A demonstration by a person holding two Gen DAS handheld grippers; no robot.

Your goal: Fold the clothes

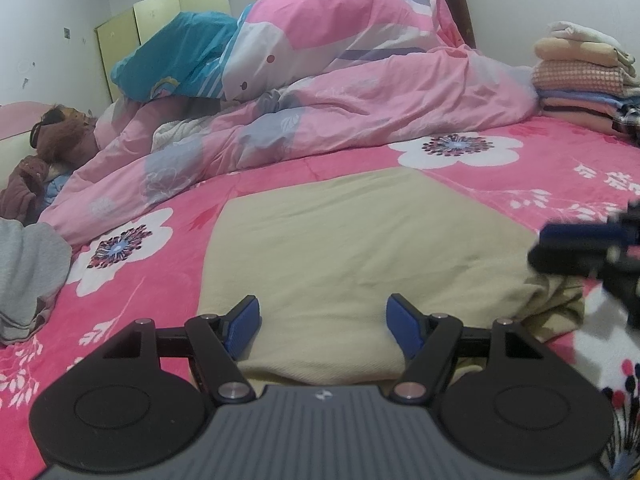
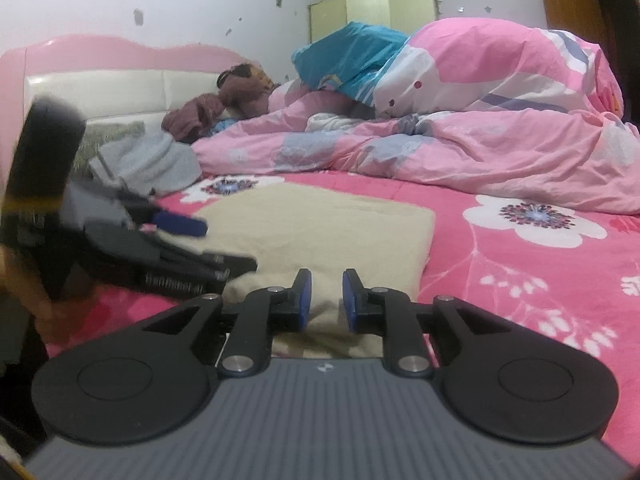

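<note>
A folded beige garment [image 1: 360, 256] lies flat on the pink flowered bedspread [image 1: 160, 264], and we take it as our landmark. At its near edge we hold the left gripper [image 1: 322, 326] low over the cloth, blue pads [image 1: 240, 326] standing wide apart with bare beige fabric showing between them and nothing clamped. At the garment's near right corner, where the fabric bunches, we hold the right gripper [image 2: 324, 300]; its jaws are narrow with a slim gap, beige cloth showing in that gap, and the pads do not appear to press on it. From the right wrist view the left gripper appears blurred at the garment's left edge, one blue pad [image 2: 180, 222] over the fabric. Beyond the garment's far edge a crumpled pink quilt [image 1: 360, 112] is heaped across the bed, with a teal cover [image 1: 180, 60] piled on top of it. To the garment's far right, a stack of folded clothes [image 1: 584, 76] stands on the bedspread. To the garment's left lies a loose grey garment [image 1: 28, 272], and farther back a maroon garment [image 2: 192, 114] and a brown plush toy [image 2: 244, 88] rest against the pink and white headboard [image 2: 120, 76]. A pale yellow wardrobe [image 1: 168, 16] stands by the wall behind the quilt.
</note>
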